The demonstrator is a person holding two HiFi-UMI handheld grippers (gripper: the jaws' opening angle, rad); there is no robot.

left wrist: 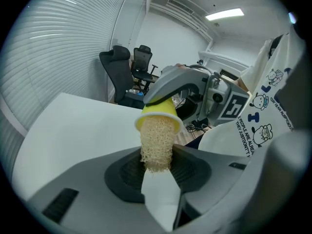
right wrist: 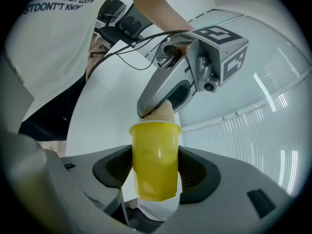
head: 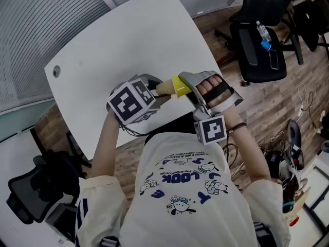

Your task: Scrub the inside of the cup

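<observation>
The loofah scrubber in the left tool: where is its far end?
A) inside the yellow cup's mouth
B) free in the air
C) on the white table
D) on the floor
A: the left gripper view shows the loofah scrubber, clamped in the left tool, entering the mouth of the yellow cup that the right tool holds.

Loofah scrubber (left wrist: 157, 143) — far end hidden inside yellow cup (right wrist: 155, 162), cup's interior unseen
</observation>
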